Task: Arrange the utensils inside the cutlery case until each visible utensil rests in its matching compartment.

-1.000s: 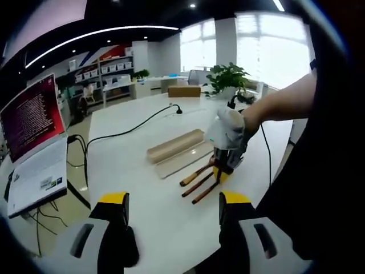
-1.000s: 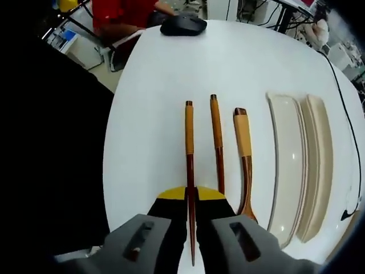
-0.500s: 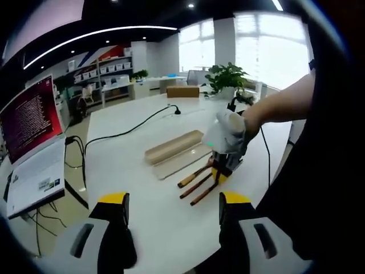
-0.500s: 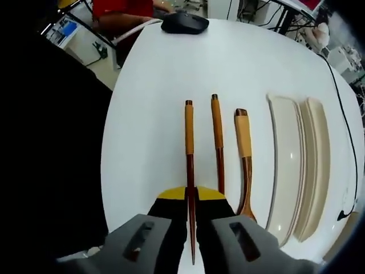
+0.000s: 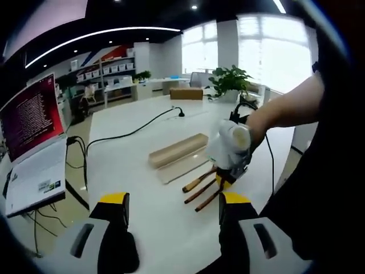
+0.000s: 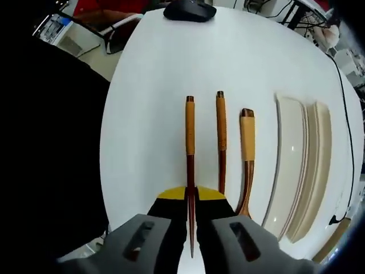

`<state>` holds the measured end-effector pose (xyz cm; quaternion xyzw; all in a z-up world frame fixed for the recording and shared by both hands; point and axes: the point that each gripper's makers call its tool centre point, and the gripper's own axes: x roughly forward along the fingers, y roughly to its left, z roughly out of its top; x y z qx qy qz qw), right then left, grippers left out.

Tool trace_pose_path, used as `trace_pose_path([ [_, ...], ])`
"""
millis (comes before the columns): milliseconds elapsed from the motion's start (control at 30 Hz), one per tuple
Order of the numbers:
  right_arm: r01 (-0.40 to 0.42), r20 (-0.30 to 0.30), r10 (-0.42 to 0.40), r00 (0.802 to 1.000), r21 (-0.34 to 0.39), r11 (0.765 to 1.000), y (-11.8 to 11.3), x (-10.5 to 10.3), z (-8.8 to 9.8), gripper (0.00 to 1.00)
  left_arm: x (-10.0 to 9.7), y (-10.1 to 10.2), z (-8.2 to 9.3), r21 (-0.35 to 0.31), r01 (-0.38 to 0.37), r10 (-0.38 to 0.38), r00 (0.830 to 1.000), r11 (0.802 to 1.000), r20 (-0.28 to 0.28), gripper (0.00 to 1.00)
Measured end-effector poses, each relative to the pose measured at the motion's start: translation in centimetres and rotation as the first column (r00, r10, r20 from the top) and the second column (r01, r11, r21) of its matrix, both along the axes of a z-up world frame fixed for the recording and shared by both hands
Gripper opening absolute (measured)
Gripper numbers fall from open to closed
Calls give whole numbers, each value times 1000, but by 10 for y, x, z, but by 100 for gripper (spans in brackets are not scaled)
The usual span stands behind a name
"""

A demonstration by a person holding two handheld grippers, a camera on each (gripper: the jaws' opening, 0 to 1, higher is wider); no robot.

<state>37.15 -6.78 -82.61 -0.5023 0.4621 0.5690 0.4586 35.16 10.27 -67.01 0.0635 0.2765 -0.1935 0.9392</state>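
Right tool (image 6: 191, 201) clamps the leftmost chopstick (image 6: 190, 149); left tool (image 5: 174, 201) open, empty. Next: carry it right into the cutlery case (image 6: 292, 165).

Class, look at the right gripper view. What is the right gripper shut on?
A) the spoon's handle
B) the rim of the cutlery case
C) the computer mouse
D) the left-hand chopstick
D: the right gripper has its fingers closed on the left-hand chopstick, while the other chopstick and the spoon lie free beside it.
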Motion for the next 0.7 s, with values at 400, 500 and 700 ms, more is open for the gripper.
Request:
trace_pose_path([
  [400,-32,31,34,999,-48,998,-1,1,-1,1,-4,-1,-11,17,6,-6,1000,1000,-8,61],
  [500,-33,40,34,999,-36,999,-3,1,-2,1,-2,3,-11,-3,-8,8,1000,1000,-3,62],
  [700,2,46,-2,999,8,1000,-3,2,-1,1,-7,5,-8,-20,-11,12,1000,1000,24,63],
])
